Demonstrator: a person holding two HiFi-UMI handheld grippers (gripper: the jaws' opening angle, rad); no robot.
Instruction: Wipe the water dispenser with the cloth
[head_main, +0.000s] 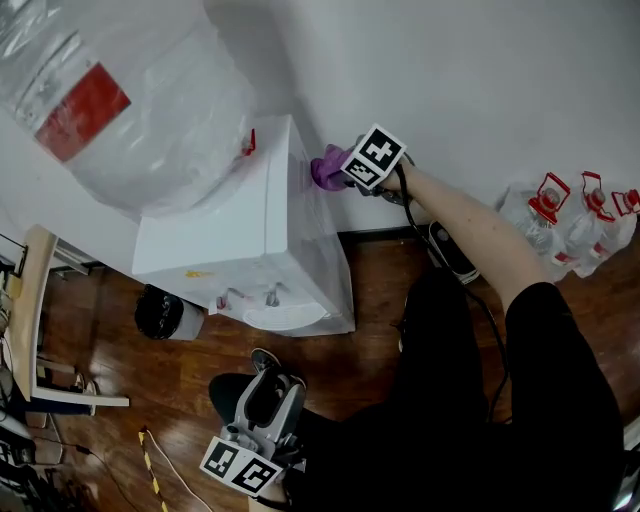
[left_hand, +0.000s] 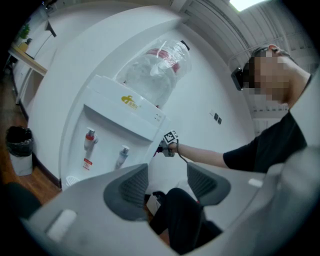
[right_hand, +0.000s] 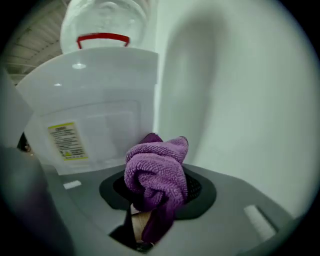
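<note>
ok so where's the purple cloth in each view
head view: purple cloth upper centre, against the side of the dispenser, held by the right claw.
left gripper view: too small to make out; it would be at the right claw, mid-frame beside the dispenser.
right gripper view: bunched at lower centre, clamped in that claw.
shared landmark: the water bottle on top of the dispenser shows in all three.

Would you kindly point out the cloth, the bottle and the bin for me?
cloth (right_hand: 156, 172), right gripper view, on its bunched purple middle.
bottle (head_main: 170, 130), head view, on its clear side wall.
bin (left_hand: 21, 165), left gripper view, on its pale lower wall, below the black liner.
</note>
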